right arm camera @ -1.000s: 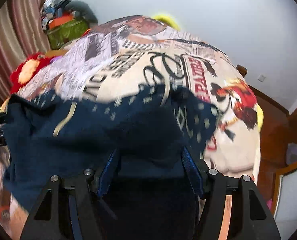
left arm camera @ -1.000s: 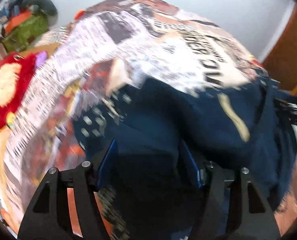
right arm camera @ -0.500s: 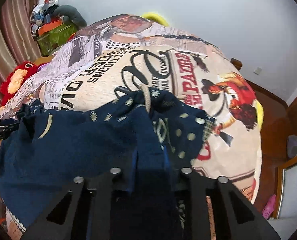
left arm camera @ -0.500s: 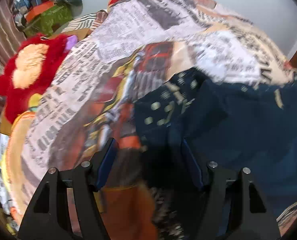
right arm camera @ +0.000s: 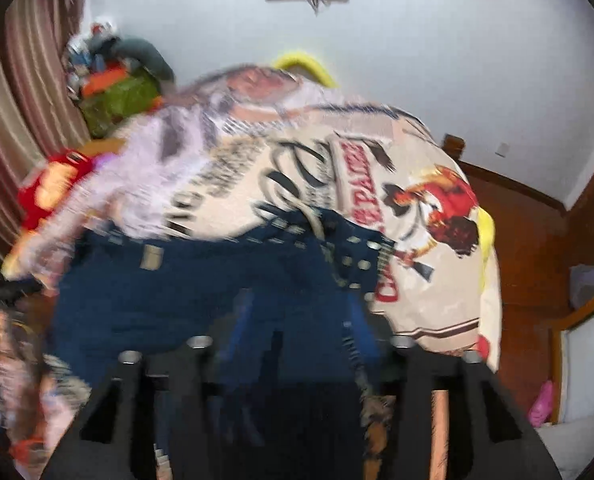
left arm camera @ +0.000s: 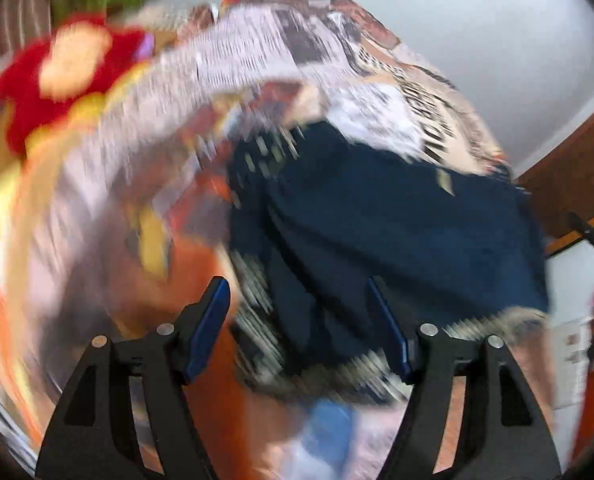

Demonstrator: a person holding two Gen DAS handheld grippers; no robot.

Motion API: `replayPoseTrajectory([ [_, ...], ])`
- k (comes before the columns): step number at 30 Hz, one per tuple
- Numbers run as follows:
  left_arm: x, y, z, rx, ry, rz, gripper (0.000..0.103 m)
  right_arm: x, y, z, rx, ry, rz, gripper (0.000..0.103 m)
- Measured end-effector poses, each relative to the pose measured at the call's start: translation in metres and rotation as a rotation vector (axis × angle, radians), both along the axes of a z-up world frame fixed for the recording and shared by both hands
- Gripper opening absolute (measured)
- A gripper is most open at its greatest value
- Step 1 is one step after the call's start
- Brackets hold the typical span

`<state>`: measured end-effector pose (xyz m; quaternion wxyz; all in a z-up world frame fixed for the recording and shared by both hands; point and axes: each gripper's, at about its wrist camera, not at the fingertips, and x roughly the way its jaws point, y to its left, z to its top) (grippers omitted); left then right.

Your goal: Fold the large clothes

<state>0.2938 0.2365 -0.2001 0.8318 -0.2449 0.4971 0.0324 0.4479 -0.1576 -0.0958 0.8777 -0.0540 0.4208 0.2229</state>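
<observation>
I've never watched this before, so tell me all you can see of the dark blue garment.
The garment is dark navy cloth, soft and rumpled, with pale dots along its far edge and a small tan patch. It lies spread on the printed blanket covering the bed. Its near part runs between the fingers of both the left gripper and the right gripper. The pictures are blurred, so the grip is unclear.
</observation>
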Motion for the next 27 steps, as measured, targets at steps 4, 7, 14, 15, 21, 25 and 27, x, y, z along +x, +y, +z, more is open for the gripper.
replayPoseTrajectory([
  [4,-0.034,-0.018,-0.027,-0.241,0.067,0.022,0.070,-0.027,0.012,0.016,0.058,0.027,0.058,0.058],
  [7,-0.049,-0.030,-0.045,-0.346,0.092,0.047,0.070,-0.045,0.024,0.012,0.080,0.077,0.107,0.058],
  [14,-0.049,-0.036,-0.070,-0.524,0.051,0.147,0.070,-0.073,0.046,-0.034,-0.042,0.153,0.187,0.058],
  [15,-0.045,-0.034,-0.077,-0.617,0.021,0.171,0.070,-0.075,0.048,-0.041,-0.059,0.161,0.196,0.058],
  [21,-0.017,-0.029,-0.107,-0.774,-0.052,0.316,0.070,-0.074,0.049,-0.066,-0.094,0.191,0.222,0.058],
  [25,-0.003,-0.033,-0.108,-0.767,-0.082,0.350,0.070,-0.064,0.050,-0.072,-0.079,0.214,0.223,0.059],
  [27,0.007,-0.040,-0.106,-0.753,-0.088,0.368,0.070,-0.059,0.051,-0.075,-0.078,0.219,0.222,0.059],
])
